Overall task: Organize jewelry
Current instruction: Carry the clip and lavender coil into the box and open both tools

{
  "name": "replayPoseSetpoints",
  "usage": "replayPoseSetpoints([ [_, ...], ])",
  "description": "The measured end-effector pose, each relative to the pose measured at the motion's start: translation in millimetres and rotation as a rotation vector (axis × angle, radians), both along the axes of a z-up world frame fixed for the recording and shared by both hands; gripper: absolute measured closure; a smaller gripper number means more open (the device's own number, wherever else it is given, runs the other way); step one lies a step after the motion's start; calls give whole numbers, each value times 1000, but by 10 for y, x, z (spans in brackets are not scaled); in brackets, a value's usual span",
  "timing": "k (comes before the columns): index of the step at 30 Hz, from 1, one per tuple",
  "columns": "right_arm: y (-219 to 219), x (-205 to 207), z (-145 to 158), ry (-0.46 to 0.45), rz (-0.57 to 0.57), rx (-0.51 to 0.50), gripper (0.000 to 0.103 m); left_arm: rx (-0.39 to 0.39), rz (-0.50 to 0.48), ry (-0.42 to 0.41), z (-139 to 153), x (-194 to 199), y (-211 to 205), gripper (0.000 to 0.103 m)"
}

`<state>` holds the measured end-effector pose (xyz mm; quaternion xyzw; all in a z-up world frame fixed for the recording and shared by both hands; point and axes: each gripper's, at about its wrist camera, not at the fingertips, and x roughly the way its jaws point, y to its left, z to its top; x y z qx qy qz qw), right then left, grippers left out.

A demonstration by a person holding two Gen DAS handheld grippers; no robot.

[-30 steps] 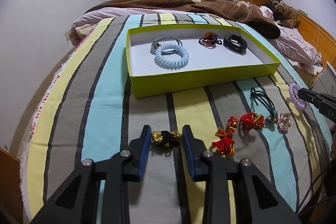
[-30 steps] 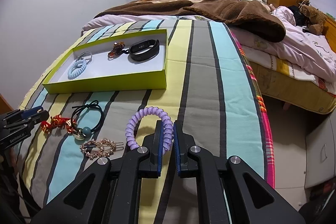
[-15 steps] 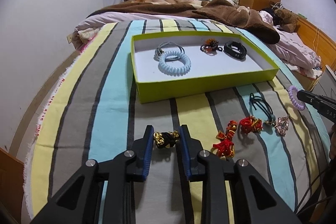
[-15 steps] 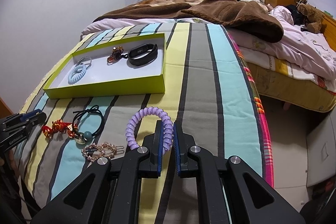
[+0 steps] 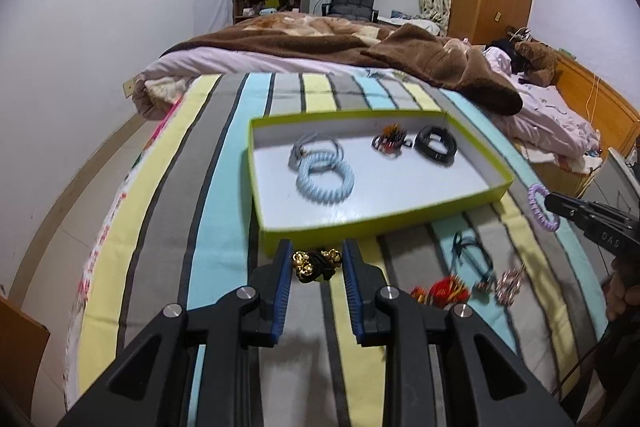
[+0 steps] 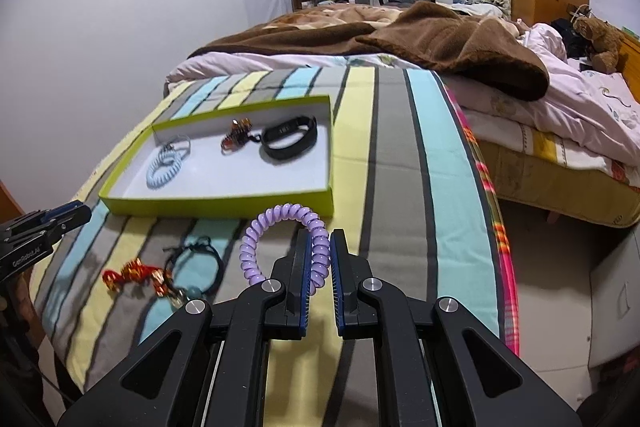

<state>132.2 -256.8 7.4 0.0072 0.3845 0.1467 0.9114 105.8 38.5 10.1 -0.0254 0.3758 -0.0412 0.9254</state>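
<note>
1. Left gripper [image 5: 314, 265], lower centre of the left wrist view: ribbed blue pads pinch a black hair tie with gold beads [image 5: 316, 263] just before the box wall.
2. Right gripper [image 6: 320, 259], lower centre of the right wrist view: pads pressed on a lilac spiral hair tie [image 6: 280, 241], coiled plastic, looping up and left.
3. Box [image 5: 372, 221], mid-frame: shallow, rectangular, lime-green walls, white floor. It holds a pale blue spiral tie [image 5: 325, 177], a grey elastic loop [image 5: 308, 149], a beaded brown piece [image 5: 388, 141] and a smooth black wristband [image 5: 436, 145].
4. Striped bedcover [image 6: 404, 163]: woven fabric. Loose on it, lower left of the right wrist view: a red and gold ornament [image 6: 132, 273] and a black elastic with a bead [image 6: 196, 267].
</note>
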Motion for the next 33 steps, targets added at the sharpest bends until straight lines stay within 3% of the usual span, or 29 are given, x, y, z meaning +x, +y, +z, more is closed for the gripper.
replayPoseSetpoints([
  [16, 358, 672, 67, 24, 74, -31, 94, -51, -121, 15, 124, 765, -392, 77],
  [21, 467, 876, -59, 56, 99, -76, 94, -48, -145, 64, 7, 1033, -496, 77],
  [33, 513, 1008, -285, 100, 127, -148, 94, -28, -156, 130, -249, 1236, -618, 77],
])
